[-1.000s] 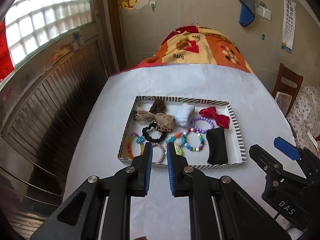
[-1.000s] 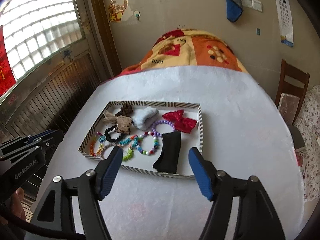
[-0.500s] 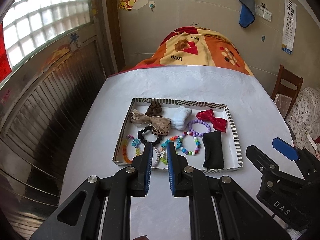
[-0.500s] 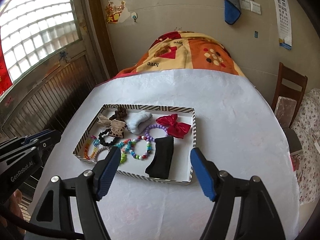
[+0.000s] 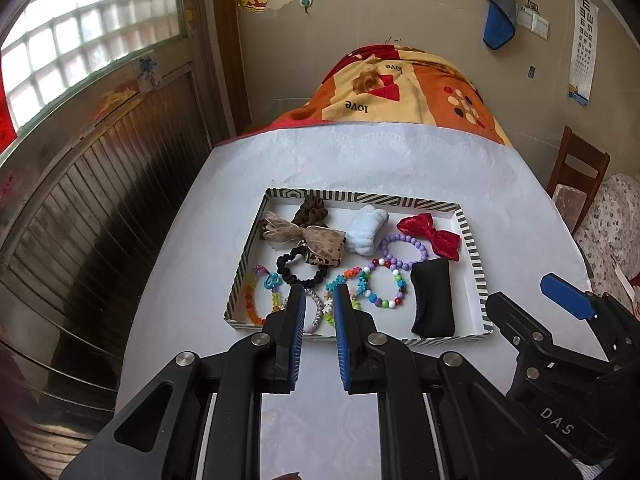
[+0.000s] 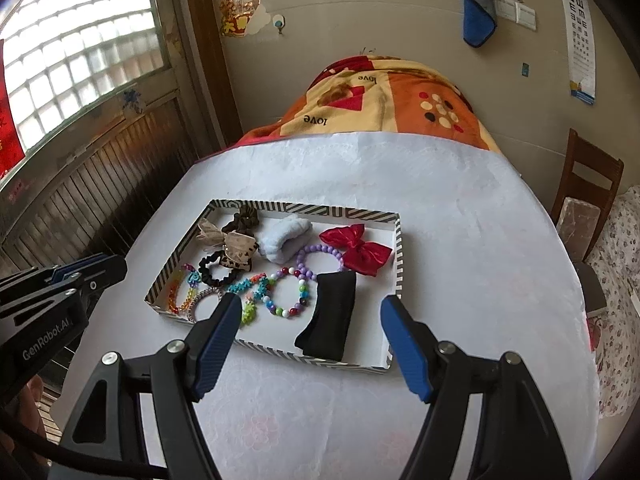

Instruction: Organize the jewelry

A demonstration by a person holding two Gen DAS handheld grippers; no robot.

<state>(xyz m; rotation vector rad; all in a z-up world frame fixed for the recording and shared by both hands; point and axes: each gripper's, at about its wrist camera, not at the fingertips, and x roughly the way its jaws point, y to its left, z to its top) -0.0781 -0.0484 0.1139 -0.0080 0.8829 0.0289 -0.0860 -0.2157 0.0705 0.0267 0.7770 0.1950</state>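
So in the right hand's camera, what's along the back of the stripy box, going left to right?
Brown scrunchie → pale blue fluffy band → red bow, all inside the striped tray.

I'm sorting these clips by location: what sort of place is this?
Most likely a room in a home: a patterned blanket lies beyond the white-covered table, a wooden chair stands at the wall, and an eye chart hangs there.

White tablecloth (image 6: pixel 440 208) covering the table, orange blanket (image 6: pixel 392 108) lying bunched at its far end (the word "love" showing upside down), blue-grey cloth (image 6: pixel 476 12) hanging on the wall, eye chart (image 6: pixel 580 36) hanging beside it, wooden chair (image 6: pixel 588 196) standing at right, glass-block window (image 6: pixel 80 56) glowing at left.
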